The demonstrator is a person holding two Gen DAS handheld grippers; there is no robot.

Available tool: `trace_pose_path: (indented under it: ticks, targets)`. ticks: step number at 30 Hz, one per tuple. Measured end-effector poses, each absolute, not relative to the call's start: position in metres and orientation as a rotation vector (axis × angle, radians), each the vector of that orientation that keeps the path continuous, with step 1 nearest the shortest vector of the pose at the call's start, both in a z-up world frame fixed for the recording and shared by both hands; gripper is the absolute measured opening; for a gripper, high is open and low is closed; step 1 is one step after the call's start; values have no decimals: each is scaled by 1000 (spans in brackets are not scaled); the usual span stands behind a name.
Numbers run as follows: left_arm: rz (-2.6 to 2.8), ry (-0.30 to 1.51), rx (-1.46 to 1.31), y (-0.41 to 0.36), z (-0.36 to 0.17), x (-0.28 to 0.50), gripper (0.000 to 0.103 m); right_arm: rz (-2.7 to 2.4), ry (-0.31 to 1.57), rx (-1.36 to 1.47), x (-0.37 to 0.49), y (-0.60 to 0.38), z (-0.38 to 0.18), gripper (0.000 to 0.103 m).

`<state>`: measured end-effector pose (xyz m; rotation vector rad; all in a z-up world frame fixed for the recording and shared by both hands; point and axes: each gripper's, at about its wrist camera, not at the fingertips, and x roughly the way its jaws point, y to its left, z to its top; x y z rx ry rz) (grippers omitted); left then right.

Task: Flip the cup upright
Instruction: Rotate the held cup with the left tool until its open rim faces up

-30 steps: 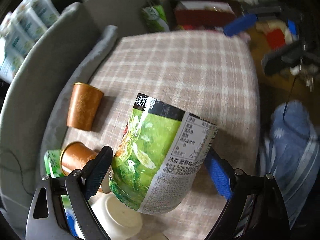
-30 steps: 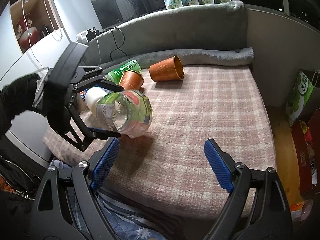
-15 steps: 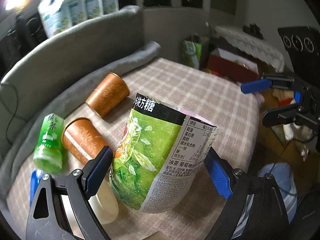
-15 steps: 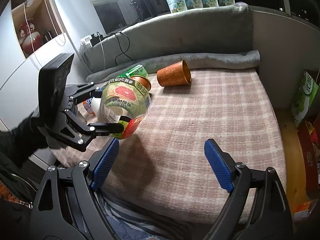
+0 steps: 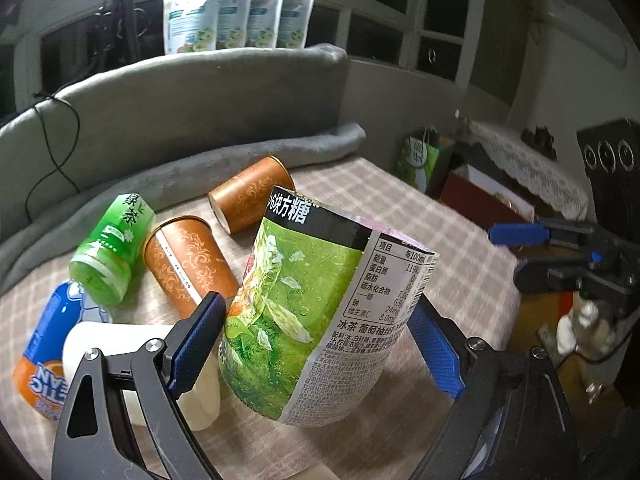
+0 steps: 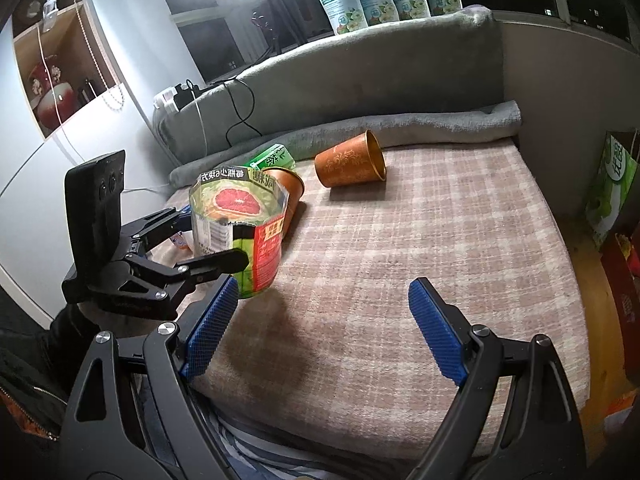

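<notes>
The cup (image 5: 320,312) is a cut-off clear bottle with a green tea label. My left gripper (image 5: 316,332) is shut on its lower half. In the right wrist view the cup (image 6: 240,232) stands nearly upright with its open mouth up, and its base is at or just above the plaid cover (image 6: 400,260). The left gripper (image 6: 200,240) holds it from the left side. My right gripper (image 6: 320,300) is open and empty, low at the near edge of the cover, to the right of the cup. It also shows at far right as the right gripper (image 5: 516,254).
Behind the cup a brown paper cup (image 5: 252,198) lies on its side and another brown cup (image 5: 188,260) leans. A green bottle (image 5: 114,248), an orange-and-blue bottle (image 5: 44,360) and a white cup (image 5: 140,360) lie at the left. A grey rolled blanket (image 6: 440,124) lines the back.
My left gripper has turned the cup from lying sideways, mouth toward the right gripper, to nearly upright with the mouth up, and has lowered it toward the cover. The right gripper stayed open.
</notes>
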<state>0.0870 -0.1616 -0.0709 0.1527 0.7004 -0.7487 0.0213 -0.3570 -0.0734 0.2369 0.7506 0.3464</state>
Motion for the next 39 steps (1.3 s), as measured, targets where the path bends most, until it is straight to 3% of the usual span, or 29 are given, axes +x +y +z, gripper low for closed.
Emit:
trace_pose_path:
  ticks: [16,39]
  targets:
    - [-654,729,31,-167,-89,109,90,327,754,252,19,-355,-73,89]
    - [-670,780,59,-155,-98,84,90,336,741,244,13,-346,-68,89]
